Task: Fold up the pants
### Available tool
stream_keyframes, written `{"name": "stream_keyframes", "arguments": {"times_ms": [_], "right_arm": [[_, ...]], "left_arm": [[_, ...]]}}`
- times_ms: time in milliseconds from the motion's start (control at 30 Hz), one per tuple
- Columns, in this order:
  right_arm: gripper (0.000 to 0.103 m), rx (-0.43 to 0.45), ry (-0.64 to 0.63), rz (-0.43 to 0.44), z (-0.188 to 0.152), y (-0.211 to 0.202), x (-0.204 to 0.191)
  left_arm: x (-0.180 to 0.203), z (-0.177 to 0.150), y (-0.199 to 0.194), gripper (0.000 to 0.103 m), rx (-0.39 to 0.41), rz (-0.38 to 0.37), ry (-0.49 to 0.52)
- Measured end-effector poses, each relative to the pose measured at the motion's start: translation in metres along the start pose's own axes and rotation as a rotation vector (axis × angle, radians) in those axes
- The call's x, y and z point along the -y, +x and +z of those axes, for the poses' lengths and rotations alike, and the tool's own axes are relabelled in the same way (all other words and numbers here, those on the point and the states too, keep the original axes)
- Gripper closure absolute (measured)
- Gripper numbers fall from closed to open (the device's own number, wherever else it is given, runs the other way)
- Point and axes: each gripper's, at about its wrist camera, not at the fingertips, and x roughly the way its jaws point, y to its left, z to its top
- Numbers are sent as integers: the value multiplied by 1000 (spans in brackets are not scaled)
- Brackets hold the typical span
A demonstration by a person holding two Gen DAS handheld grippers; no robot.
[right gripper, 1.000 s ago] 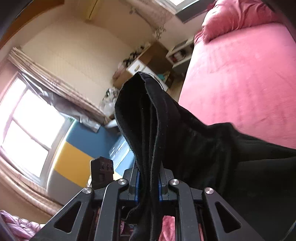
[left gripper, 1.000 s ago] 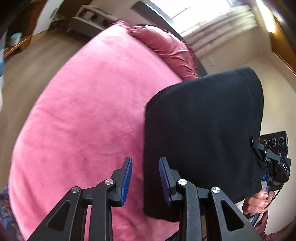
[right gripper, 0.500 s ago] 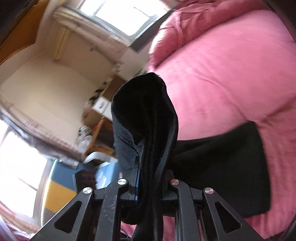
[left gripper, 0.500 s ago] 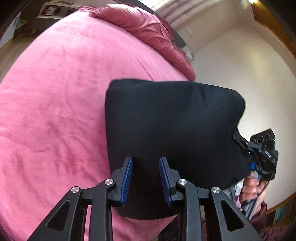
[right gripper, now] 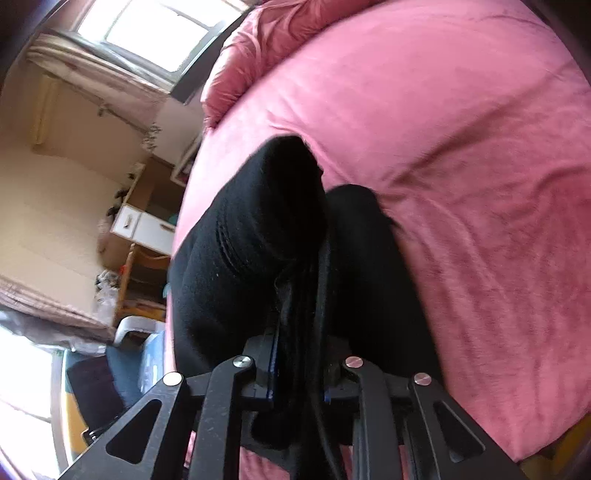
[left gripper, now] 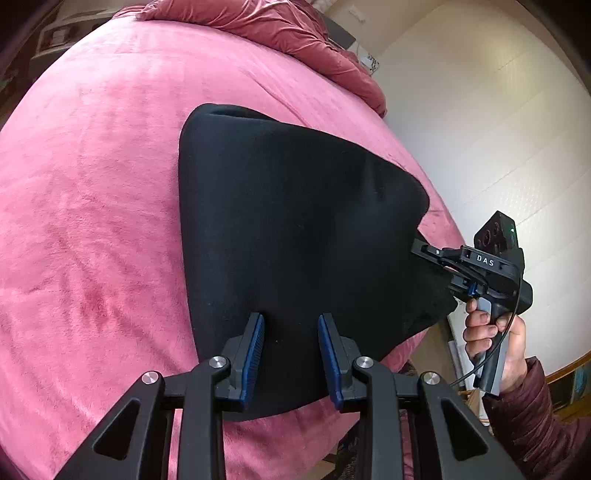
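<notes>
Pink bed (left gripper: pixel 92 221) fills both views, rumpled pink duvet (left gripper: pixel 277 33) at its far end, white wall beyond. Black pants (left gripper: pixel 295 229) lie folded near the bed's near edge, long axis running away toward the duvet. Left gripper (left gripper: pixel 290 350) hovers over the pants' near end, fingers parted, nothing between them. Right gripper (right gripper: pixel 299 365) is clamped on a bunched fold of pants. Only the right wrist view shows the window (right gripper: pixel 147 33) and white cabinet (right gripper: pixel 144 227) beside the bed.

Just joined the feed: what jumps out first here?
Black pants lie folded on the pink bed. The right gripper pinches their right edge, and its own view shows bunched cloth between the jaws. The left gripper hangs open over their near edge.
</notes>
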Motion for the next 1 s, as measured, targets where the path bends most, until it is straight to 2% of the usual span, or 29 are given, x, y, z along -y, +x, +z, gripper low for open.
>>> {"name": "stream_keyframes", "arguments": {"times_ms": [133,200,333,433,567,667,733,767,833,867,1000], "right_arm": [[76,39,44,-14,4,-14,16],[64,70,59,-17,4,-29,21],[64,94,45,-14,-6,-59,10],[64,43,28,37,-29,-69,-8],[64,-15,42,23,-50,-52,-16],[64,-19,121,-41,-51,-37,-1],[65,3,157,-46,-48,-32,3],[68,14,155,-62,-47,-31,3],[88,37,141,-98,-44,-32,1],[94,41,120,-120,-43,-34,-2],[94,38,57,-103,-49,-51,-18]], "left_arm": [[-1,0,0,72,-11,-1,-15],[-1,-1,0,72,-12,0,-18],[1,2,4,72,-6,0,-17],[-3,0,2,72,-2,-8,-24],[-6,2,-2,72,2,-15,-33],[-4,1,-6,72,5,-12,-23],[-3,1,-8,72,9,-12,-16],[-3,0,-8,72,9,-12,-18],[-3,0,-9,72,11,-10,-19],[-3,-1,-10,72,10,-11,-19],[-3,-3,-10,72,9,-12,-13]]}}
